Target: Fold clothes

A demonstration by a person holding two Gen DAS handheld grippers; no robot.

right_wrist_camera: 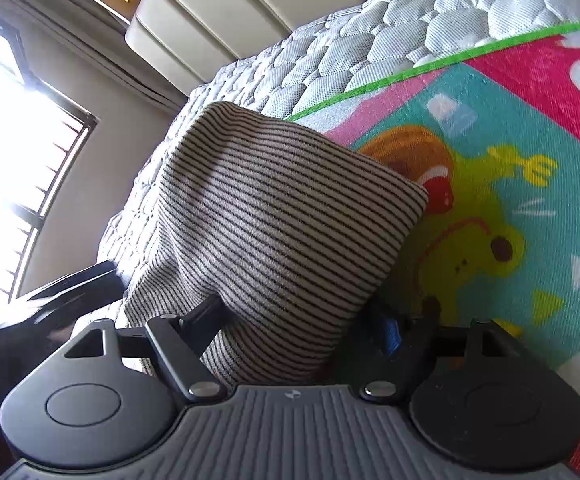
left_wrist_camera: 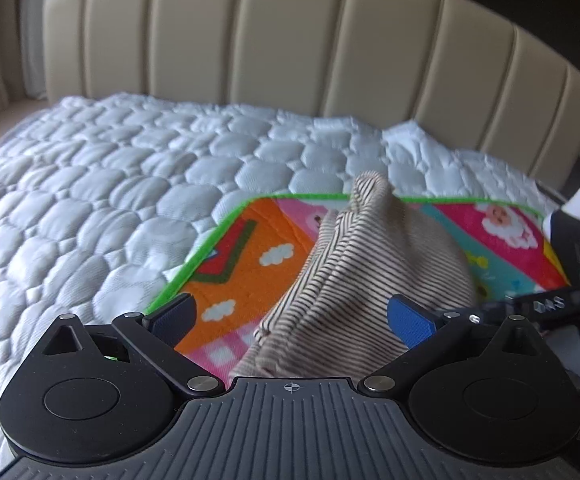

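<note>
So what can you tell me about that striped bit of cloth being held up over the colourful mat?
The beige knit garment with thin dark stripes looks soft and ribbed. It is lifted off the cartoon-printed play mat with a green edge and hangs in folds, one rounded corner poking upward. In the left wrist view it droops between the open left gripper fingers, which do not pinch it. The right gripper fingers sit on either side of its lower edge; whether they clamp it is unclear.

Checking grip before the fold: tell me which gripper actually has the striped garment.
The right gripper: its fingers close on the striped garment. The left gripper is open.
</note>
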